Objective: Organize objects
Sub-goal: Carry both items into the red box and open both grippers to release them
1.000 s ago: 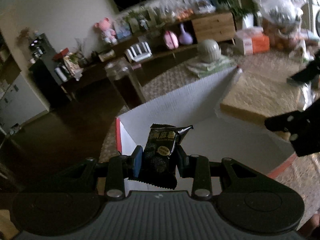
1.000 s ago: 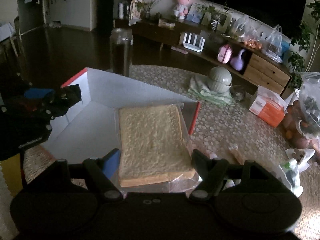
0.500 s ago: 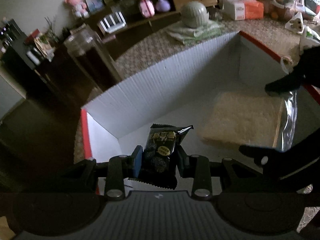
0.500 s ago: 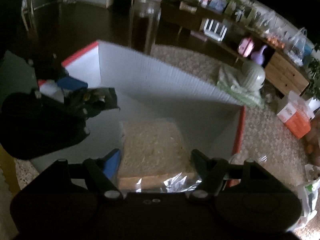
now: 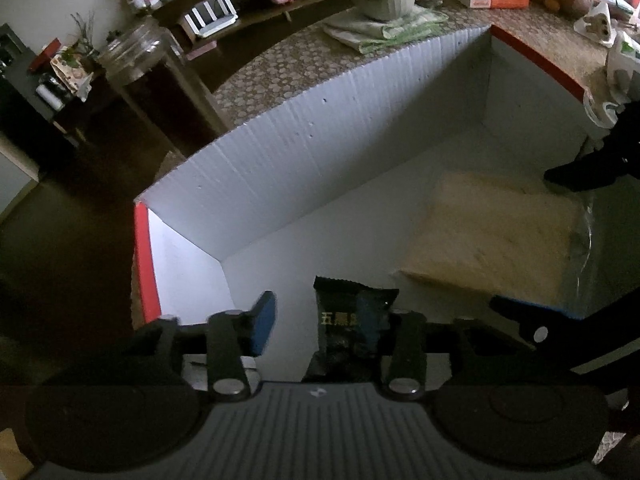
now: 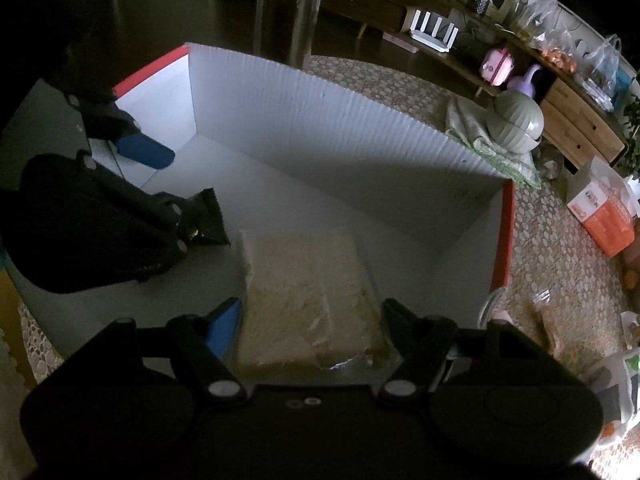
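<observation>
Jaws of the left gripper [image 5: 320, 320] are opening: the blue left pad stands clear of the snack packet [image 5: 352, 320], which leans only against the right finger, low inside the box [image 5: 320, 132] near its left end. Jaws of the right gripper [image 6: 312, 320] stand wide around the bagged bread [image 6: 304, 292], a finger at each side edge; whether the pads press on it I cannot tell. The bread lies flat on the box floor, right of the packet.

Risks, judged from this state:
1. Packet may cling to the right pad and ride up when the gripper lifts, since glossy film tends to stick to rubber.
2. Packet may tip onto the bread; the 2 items lie near each other.
3. Loose plastic at the near end of the bread may snag a finger on withdrawal and drag the loaf.
4. The 2 grippers work close inside 1 box, so fingers could clash.

Materials: packet is dark crinkled foil with a serrated top edge and printed characters. Bread is a pale, porous, soft slab in clear wrinkled film. Box is white corrugated board, ribbed walls, red rim. Table [image 6: 560, 280] carries a pebbled mat. Tall glass jar [image 6: 288, 12] stands just behind the box.
</observation>
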`<state>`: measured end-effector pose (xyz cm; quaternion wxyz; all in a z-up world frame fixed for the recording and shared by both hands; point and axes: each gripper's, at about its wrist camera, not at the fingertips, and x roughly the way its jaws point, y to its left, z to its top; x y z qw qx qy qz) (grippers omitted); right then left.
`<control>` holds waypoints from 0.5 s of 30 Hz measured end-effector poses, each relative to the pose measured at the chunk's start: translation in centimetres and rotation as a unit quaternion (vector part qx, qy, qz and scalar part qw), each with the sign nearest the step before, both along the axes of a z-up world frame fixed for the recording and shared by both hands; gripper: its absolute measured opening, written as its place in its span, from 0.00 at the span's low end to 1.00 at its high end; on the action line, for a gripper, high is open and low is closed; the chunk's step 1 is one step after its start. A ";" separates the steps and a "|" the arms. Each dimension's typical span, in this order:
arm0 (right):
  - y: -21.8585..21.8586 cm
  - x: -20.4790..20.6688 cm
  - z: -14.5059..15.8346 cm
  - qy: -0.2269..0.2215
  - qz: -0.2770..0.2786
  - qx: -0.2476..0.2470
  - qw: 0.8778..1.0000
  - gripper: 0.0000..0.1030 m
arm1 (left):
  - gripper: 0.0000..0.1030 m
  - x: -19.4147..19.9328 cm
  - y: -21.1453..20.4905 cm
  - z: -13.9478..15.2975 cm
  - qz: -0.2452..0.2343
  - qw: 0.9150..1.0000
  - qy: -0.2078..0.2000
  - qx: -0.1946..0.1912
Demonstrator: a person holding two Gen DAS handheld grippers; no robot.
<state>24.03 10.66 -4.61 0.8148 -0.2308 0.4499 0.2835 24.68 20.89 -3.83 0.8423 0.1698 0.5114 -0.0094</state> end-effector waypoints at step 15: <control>-3.7 -3.2 4.6 -0.023 0.008 0.068 0.997 0.81 | 0.63 -3.7 -0.5 4.8 0.020 0.997 -0.067 -0.038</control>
